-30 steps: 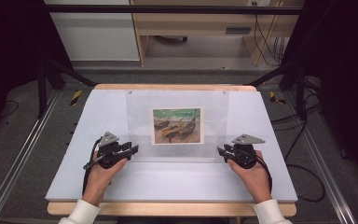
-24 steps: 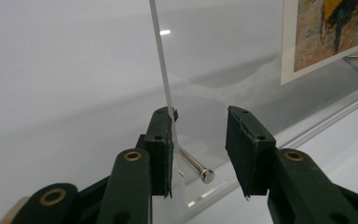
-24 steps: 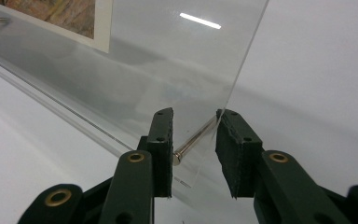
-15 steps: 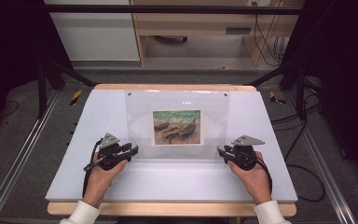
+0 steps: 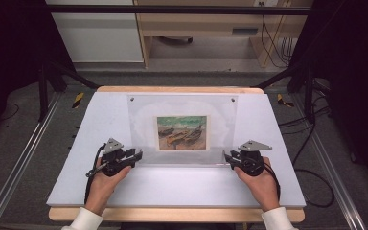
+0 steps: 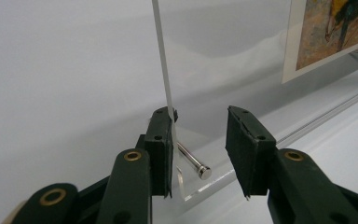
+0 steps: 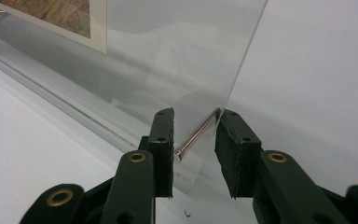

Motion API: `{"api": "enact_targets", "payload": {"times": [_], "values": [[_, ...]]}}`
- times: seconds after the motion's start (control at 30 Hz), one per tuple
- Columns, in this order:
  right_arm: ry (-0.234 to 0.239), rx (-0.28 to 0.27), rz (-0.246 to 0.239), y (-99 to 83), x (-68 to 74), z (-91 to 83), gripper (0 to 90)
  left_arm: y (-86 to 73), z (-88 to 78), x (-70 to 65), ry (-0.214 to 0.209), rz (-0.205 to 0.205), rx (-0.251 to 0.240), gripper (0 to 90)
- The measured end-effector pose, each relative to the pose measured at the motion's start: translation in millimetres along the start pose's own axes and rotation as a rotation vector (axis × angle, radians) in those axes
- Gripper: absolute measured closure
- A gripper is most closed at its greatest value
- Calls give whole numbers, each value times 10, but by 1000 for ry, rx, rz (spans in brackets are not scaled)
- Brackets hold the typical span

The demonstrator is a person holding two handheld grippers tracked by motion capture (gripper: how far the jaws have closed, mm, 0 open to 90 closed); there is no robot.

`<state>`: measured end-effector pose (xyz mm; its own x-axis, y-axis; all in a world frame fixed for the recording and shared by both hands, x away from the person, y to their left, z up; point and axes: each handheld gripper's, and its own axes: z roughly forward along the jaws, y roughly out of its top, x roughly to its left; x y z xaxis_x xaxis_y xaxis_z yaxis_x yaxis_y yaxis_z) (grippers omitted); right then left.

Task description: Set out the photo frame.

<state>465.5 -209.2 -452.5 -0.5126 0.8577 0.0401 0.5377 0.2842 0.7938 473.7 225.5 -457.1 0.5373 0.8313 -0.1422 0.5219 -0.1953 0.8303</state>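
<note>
At the centre of the high view, a clear acrylic picture frame point(image 5: 182, 129) holding a small painted print of boats point(image 5: 182, 132) lies on the pale grey tabletop point(image 5: 172, 187), its near corners flanked by two hand-held tools. The black two-jaw left gripper point(image 5: 136, 155) sits at the frame's lower-left corner; in the left gripper view its jaws stand apart around the upright edge of the clear sheet, the left pad point(image 6: 161, 149) flat against the sheet and the right pad clear of it, with a short silver metal standoff pin point(image 6: 193, 162) jutting into the gap between them. The black two-jaw right gripper point(image 5: 227, 157) sits at the lower-right corner; in the right gripper view its jaws straddle the sheet's corner and a second silver pin point(image 7: 196, 135), and whether the pads press on them cannot be told. A person's left hand point(image 5: 103, 184) and right hand point(image 5: 263, 184) enter from the bottom of the frame. A light wooden board point(image 5: 177, 89) edges the tabletop at its far side.
</note>
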Motion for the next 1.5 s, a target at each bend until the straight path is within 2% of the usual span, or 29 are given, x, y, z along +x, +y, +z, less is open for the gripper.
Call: {"api": "enact_targets", "payload": {"times": [1.5], "values": [[-7,25,-10,-84,50,-30,686,-100,-16,-81,12,39,39,612]]}}
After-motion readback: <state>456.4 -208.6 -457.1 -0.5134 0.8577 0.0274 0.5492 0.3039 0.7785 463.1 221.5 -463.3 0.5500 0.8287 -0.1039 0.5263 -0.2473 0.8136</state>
